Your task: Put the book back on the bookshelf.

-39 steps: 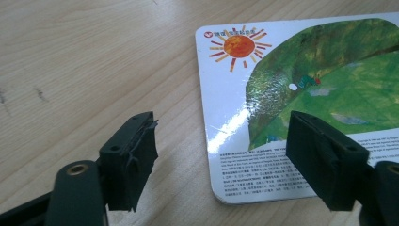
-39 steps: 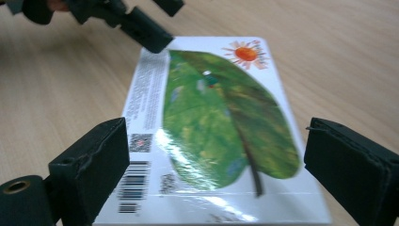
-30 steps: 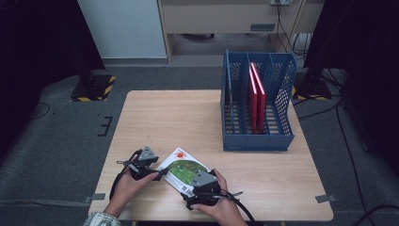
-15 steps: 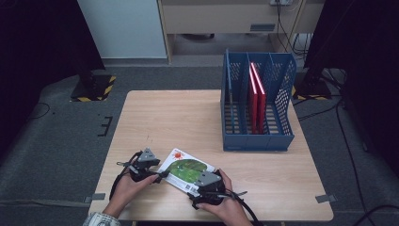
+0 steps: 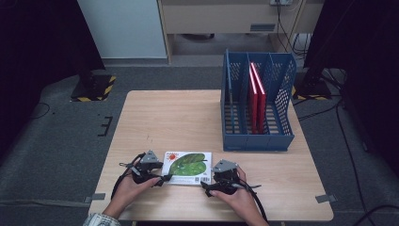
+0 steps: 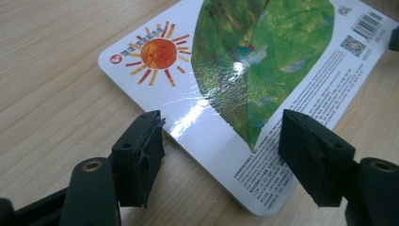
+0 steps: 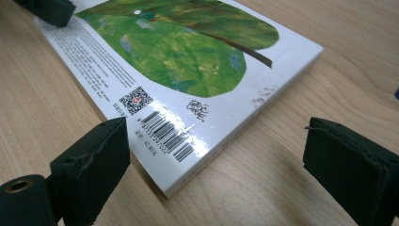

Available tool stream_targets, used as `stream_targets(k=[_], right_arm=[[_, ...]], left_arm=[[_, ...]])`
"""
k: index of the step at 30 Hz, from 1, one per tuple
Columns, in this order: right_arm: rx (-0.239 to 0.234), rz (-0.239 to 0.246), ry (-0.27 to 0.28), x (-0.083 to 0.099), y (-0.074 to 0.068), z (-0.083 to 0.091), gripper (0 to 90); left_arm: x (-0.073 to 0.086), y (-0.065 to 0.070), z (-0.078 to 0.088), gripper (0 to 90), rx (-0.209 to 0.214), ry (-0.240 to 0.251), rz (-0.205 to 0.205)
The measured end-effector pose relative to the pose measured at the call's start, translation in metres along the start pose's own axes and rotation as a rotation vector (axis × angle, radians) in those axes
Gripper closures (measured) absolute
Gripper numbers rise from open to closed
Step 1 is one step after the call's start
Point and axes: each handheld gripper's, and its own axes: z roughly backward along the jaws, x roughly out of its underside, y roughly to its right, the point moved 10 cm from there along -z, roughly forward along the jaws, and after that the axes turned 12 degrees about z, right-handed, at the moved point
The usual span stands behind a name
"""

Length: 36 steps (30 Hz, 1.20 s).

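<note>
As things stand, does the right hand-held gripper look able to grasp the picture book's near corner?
Probably yes. The right hand-held gripper has its jaws open and straddling the barcode corner of the picture book, which lies flat on the table, with nothing between them.

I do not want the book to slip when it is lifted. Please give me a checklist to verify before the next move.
1. Book lies flat on the table: ok.
2. Left gripper open, jaws standing either side of a book corner: ok.
3. Right gripper open at the barcode corner: ok.
4. Pads pressing on the book: not ok, neither gripper grips it yet.
5. Free slot in the blue file rack beside the red books: ok.
6. Which slot the book is meant for: cannot tell.
</note>
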Motion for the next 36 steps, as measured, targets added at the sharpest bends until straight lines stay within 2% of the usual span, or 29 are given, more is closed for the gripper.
stream_targets(k=[3,6,10,13,16,19,26,34,36], right_arm=[[-0.007,-0.024,-0.001,0.001,0.003,-0.001,7.8],[-0.004,-0.027,0.001,0.001,0.005,-0.001,8.4],[-0.009,-0.031,0.014,-0.002,0.005,0.000,9.9],[-0.031,-0.031,0.035,-0.006,0.001,0.000,9.2],[-0.043,-0.030,0.031,-0.007,-0.001,-0.002,8.6],[-0.048,-0.033,0.024,-0.005,-0.002,-0.004,8.5],[-0.056,-0.021,0.017,-0.005,-0.007,-0.006,8.6],[-0.071,0.004,-0.005,-0.001,-0.016,-0.010,7.6],[-0.072,0.011,-0.007,-0.002,-0.017,-0.010,7.6]], left_arm=[[0.000,0.000,0.000,28.2,0.001,-0.001,-0.001],[-0.005,-0.005,0.001,23.2,-0.026,0.016,-0.009],[-0.021,-0.017,0.006,20.3,-0.019,0.087,0.037],[-0.031,-0.024,0.006,18.9,-0.019,0.098,0.050],[-0.040,-0.030,0.003,19.0,-0.009,0.106,0.074],[-0.044,-0.032,-0.004,19.6,0.010,0.067,0.070],[-0.045,-0.030,-0.016,21.4,0.033,0.027,0.074],[-0.043,-0.033,-0.021,22.1,0.015,-0.008,0.072],[-0.040,-0.033,-0.023,21.2,0.022,-0.028,0.076]])
